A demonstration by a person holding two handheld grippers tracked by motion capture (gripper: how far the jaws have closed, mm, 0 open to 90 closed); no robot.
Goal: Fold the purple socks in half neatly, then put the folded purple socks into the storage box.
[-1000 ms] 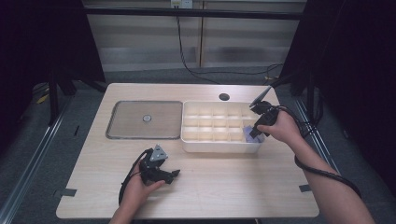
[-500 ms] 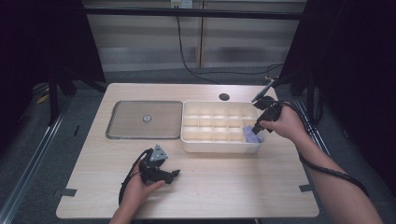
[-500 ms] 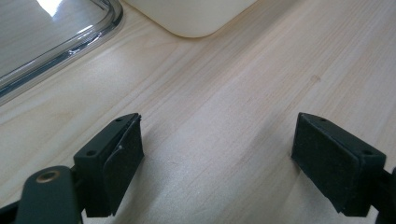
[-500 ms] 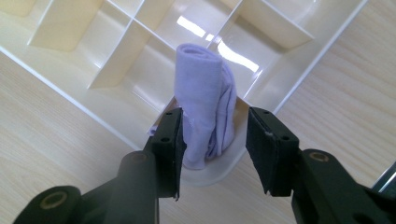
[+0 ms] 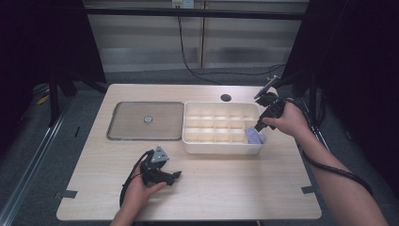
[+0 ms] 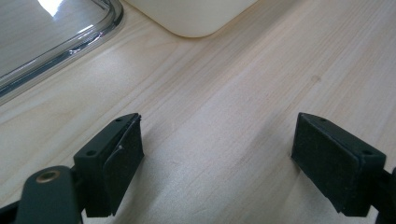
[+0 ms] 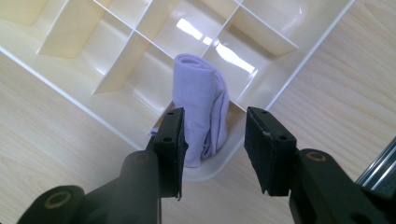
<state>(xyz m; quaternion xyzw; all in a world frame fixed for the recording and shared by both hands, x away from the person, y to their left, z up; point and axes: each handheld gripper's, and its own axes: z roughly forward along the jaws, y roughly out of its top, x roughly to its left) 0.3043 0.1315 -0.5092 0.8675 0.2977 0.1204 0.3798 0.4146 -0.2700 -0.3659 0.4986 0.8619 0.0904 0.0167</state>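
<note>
While the left gripper [image 5: 173,175] rests spread on bare table [image 5: 226,188], the right gripper [image 7: 214,140] hovers parted around a folded lilac cloth [image 7: 204,106] tucked upright in the divided tray's [image 5: 221,148] corner compartment.

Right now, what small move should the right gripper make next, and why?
Probably lift the right gripper straight up and away. Its jaws stand open, apart from the rolled lilac cloth, which already sits in a corner compartment of the white divided tray.
</note>
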